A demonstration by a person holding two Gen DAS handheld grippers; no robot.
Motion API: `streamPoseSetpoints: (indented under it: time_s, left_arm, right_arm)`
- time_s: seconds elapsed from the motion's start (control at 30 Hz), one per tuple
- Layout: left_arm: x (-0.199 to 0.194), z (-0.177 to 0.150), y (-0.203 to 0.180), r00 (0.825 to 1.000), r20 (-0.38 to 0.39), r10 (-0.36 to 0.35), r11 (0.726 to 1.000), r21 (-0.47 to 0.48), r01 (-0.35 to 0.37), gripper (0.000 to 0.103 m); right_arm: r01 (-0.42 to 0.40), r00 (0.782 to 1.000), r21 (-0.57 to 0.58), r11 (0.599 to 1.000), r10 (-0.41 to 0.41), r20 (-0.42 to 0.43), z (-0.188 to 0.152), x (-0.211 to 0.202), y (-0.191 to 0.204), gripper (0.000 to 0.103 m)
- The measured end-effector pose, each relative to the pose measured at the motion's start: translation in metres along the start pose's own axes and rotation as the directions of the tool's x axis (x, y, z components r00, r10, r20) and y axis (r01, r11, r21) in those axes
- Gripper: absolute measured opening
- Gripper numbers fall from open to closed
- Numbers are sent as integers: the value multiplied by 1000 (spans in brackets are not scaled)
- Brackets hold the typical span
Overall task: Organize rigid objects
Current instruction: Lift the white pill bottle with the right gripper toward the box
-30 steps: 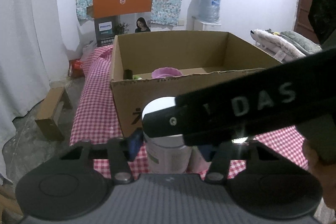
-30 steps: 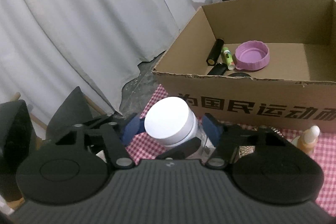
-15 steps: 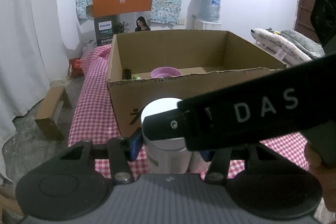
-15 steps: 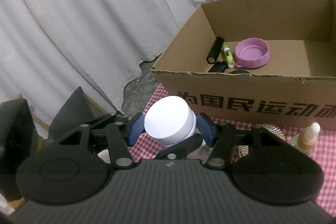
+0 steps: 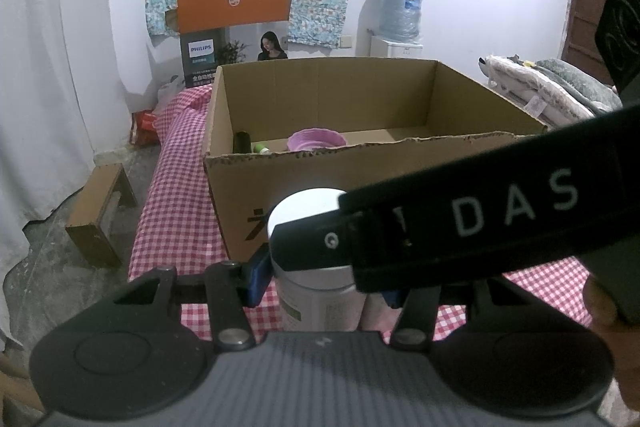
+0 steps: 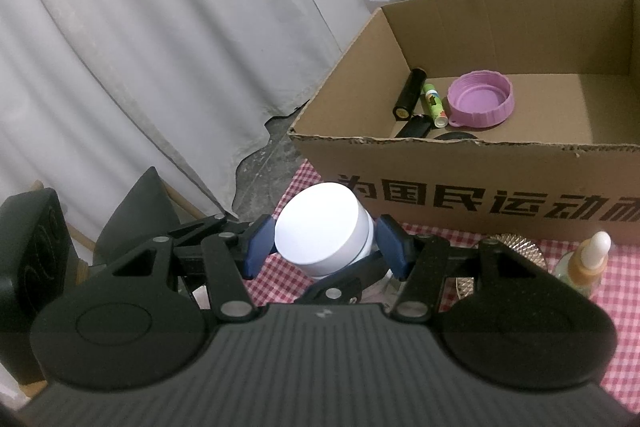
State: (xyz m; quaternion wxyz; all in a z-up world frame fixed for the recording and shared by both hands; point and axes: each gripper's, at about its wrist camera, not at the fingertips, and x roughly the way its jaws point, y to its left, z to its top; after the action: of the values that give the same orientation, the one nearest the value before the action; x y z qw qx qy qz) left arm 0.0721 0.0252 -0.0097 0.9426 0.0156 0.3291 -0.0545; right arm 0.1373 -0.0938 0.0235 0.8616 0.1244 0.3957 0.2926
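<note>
White-capped jar [image 6: 324,231] unmoved (grips unchanged)

Dim, bluish, fisheye-warped edges

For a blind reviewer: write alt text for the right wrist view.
The right tool grips the white lid of a jar above a red checked cloth. Behind it an open cardboard box holds a pink cap, a green tube and a black tube.

Matt corrugated cardboard box [image 6: 472,183]; smooth white plastic lid [image 6: 320,227].
</note>
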Motion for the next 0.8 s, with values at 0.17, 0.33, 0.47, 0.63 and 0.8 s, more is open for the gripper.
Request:
streamPoseSetpoints:
  time_s: [0.17,0.33,0.47,0.63,0.8]
  left_arm:
    - [-5,0,0,1000,7,6,1000,1,-6,54]
    - [-10,0,0,1000,14,13,1000,0,-13,54]
    - [-15,0,-1,1000,19,18,1000,-2,-17,54]
    - [-23,-1,-1,999,30,25,1000,5,-25,54]
    - [-33,-1,-3,998,49,32,999,12,-32,54]
  right_arm:
    - [-4,1000,-5,1000,4,3,0,-1,3,56]
    - [-9,1000,-11,1000,9,8,1,-3,7,56]
    - [-13,1000,-17,1000,13,13,2,-5,11,56]
    - [-20,1000,-25,999,20,21,0,-11,15,57]
    - [-27,999,-33,999,28,36,-2,-19,22,57]
